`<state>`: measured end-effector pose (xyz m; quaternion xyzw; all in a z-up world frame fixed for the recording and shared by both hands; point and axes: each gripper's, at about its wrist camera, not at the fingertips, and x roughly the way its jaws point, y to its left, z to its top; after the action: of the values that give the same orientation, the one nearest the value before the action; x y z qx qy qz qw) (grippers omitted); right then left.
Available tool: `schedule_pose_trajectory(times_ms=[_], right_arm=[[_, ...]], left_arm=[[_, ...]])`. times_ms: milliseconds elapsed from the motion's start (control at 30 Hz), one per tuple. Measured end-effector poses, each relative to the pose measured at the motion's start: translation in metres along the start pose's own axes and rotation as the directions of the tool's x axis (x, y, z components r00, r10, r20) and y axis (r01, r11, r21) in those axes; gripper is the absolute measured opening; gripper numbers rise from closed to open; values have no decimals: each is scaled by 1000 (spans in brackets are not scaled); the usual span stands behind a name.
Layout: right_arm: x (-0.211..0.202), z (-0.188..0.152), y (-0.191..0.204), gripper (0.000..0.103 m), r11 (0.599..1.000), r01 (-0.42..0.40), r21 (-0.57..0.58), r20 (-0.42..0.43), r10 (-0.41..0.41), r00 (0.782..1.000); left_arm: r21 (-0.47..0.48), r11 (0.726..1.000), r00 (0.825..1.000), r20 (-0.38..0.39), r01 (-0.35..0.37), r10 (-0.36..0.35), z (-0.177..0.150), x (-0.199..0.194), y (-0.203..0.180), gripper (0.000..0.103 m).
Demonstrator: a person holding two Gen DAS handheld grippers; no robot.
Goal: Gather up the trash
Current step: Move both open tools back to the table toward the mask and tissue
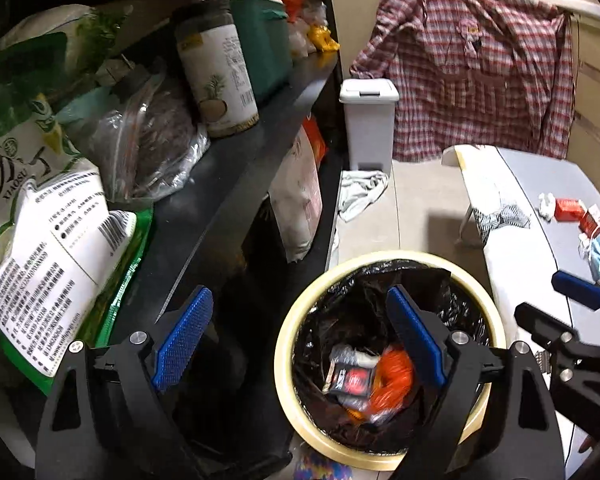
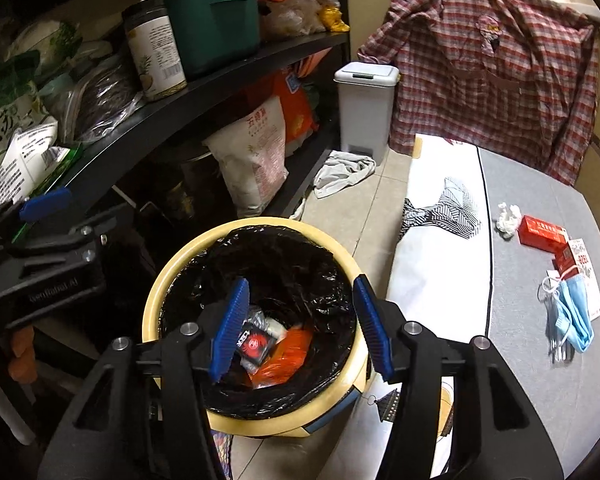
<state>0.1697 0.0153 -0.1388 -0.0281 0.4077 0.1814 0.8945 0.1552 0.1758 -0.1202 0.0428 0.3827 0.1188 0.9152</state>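
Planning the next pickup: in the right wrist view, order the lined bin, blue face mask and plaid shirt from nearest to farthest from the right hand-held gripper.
1. Lined bin, right beneath the right hand-held gripper.
2. Blue face mask, on the table at right.
3. Plaid shirt, hanging at the back.

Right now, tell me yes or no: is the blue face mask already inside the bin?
No: the blue face mask lies on the grey table, outside the bin, beside the red box.
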Motion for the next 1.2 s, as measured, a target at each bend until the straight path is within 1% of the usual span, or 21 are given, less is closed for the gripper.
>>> schedule_pose_trajectory(times_ms=[133,233,433,600,767,967,1200], right_arm=[[-3,-1,-5,59,1000,7,14,1,-7,1000],[-5,-2,-7,62,1000,6,20,3,-6,1000],[-16,-5,-11,66,1000,10,16,15,-10,1000],[-29,-7,-19,67,1000,22,19,31,-22,999],[-46,-12,-29,68,999,52,7,58,-52,997],[-67,-19,-57,69,994,102,33,82,-105,991],[-87,-30,-97,69,983,164,78,90,-170,981]], left_arm=[[24,1000,1000,17,-2,1,3,-4,-6,86],[23,1000,1000,17,10,-11,4,-5,-8,86],[25,999,999,43,32,-33,4,-14,-14,86],[27,999,997,58,46,-47,5,-20,-20,86],[25,996,994,76,80,-82,7,-27,-31,86],[54,991,987,104,120,-125,11,-36,-58,86],[111,979,975,119,174,-187,15,-45,-102,86]])
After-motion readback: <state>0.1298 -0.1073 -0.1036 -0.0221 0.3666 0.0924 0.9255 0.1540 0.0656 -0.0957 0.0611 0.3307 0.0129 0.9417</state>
